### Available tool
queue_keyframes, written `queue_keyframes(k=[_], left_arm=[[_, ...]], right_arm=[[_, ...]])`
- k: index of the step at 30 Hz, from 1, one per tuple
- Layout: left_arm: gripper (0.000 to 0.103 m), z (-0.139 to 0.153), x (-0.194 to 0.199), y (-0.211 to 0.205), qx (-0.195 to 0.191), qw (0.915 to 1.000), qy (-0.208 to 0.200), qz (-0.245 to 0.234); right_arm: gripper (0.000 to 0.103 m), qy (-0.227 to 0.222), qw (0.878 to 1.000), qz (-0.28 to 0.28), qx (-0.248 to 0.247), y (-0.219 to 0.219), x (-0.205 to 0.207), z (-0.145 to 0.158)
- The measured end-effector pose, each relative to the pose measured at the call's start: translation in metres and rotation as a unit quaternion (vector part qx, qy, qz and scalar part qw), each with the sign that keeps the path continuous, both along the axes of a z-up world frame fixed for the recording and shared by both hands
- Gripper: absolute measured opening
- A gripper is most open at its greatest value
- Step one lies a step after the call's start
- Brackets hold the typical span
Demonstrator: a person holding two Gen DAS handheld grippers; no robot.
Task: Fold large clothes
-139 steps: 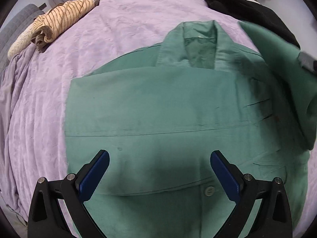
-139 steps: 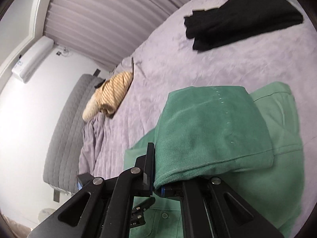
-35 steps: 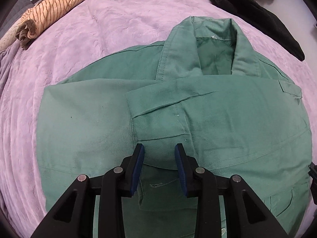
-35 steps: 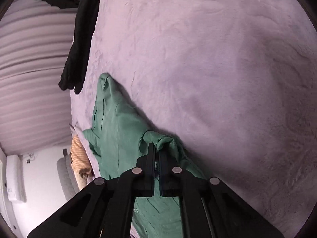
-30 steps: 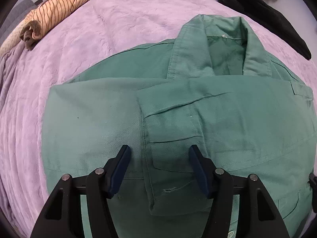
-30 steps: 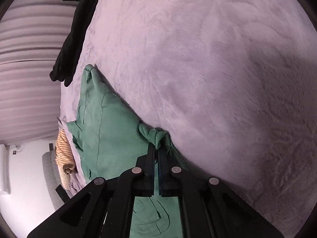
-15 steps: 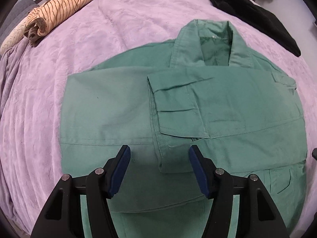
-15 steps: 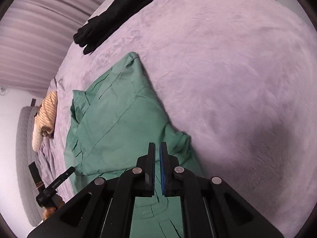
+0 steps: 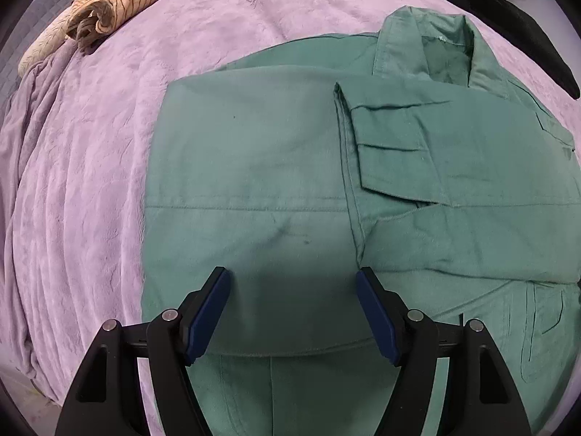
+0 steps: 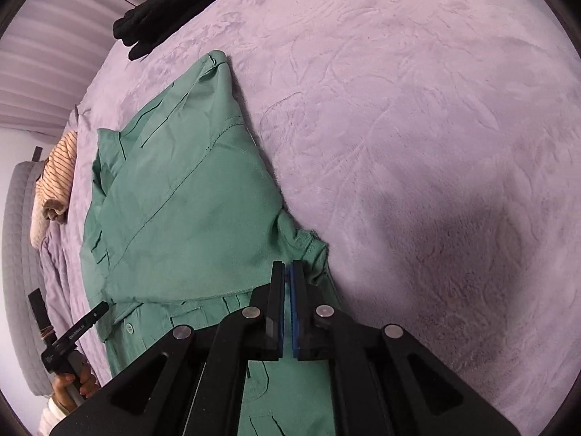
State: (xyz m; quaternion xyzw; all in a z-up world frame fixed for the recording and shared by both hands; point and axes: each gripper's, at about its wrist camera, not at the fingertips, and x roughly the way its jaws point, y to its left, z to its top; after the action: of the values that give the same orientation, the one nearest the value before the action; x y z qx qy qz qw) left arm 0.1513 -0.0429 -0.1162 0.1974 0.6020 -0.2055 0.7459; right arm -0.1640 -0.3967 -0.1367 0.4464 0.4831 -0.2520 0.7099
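Sleeves both folded across the green jacket (image 9: 276,181) lying mid-bed (image 9: 72,145), left gripper (image 9: 292,312) opening empty above it, right gripper (image 10: 287,305) pinched shut on nothing at its edge, lengthwise fold apparently left

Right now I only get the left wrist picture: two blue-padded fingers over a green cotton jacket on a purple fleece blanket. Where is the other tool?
Observer: The right gripper hangs over a side edge of the green cotton jacket. Its fingers are shut, and I see no cloth between them.
Operator: Is that edge lying flat?
Observer: Not quite. A bunched corner of the jacket puckers up just beyond the fingertips.
Operator: Is anyone around?
Observer: Yes. At the lower left of the right wrist picture, a hand grips a black handle.
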Motion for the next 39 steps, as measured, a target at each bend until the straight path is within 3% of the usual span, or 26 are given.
queue_keyframes(k=[18,19,20,22,29,30,31,32,33,39], left_arm=[[0.073,0.021,-0.066,0.022,0.000,0.9997,0.020,0.011],[0.075,0.022,-0.067,0.024,-0.003,0.9997,0.021,0.014],[0.090,0.023,-0.068,0.024,-0.005,0.9996,0.023,0.018],[0.102,0.027,-0.068,0.026,-0.010,0.9994,0.017,0.028],[0.102,0.037,-0.077,0.021,-0.008,0.9996,0.014,0.025],[0.102,0.039,-0.076,0.020,-0.006,0.9996,0.012,0.024],[0.102,0.041,-0.079,0.019,-0.003,0.9997,0.010,0.022],[0.102,0.042,-0.083,0.016,-0.001,0.9997,0.009,0.021],[0.102,0.043,-0.084,0.015,0.001,0.9997,0.010,0.020],[0.102,0.045,-0.082,0.017,0.004,0.9997,0.016,0.018]], right_arm=[[0.003,0.013,0.999,0.042,0.019,0.026,0.009,0.017],[0.003,0.014,0.999,0.043,0.019,0.027,0.009,0.018],[0.003,0.014,0.999,0.044,0.019,0.028,0.009,0.019],[0.003,0.014,0.999,0.047,0.018,0.029,0.011,0.021],[0.005,0.014,0.998,0.059,0.010,0.035,0.019,0.028],[0.007,0.014,0.998,0.061,0.008,0.036,0.020,0.029],[0.023,0.013,0.998,0.063,0.006,0.037,0.021,0.031],[0.053,0.013,0.998,0.065,0.003,0.038,0.022,0.032],[0.074,0.011,0.998,0.067,-0.001,0.039,0.023,0.035],[0.077,0.004,0.997,0.081,-0.015,0.046,0.027,0.047]])
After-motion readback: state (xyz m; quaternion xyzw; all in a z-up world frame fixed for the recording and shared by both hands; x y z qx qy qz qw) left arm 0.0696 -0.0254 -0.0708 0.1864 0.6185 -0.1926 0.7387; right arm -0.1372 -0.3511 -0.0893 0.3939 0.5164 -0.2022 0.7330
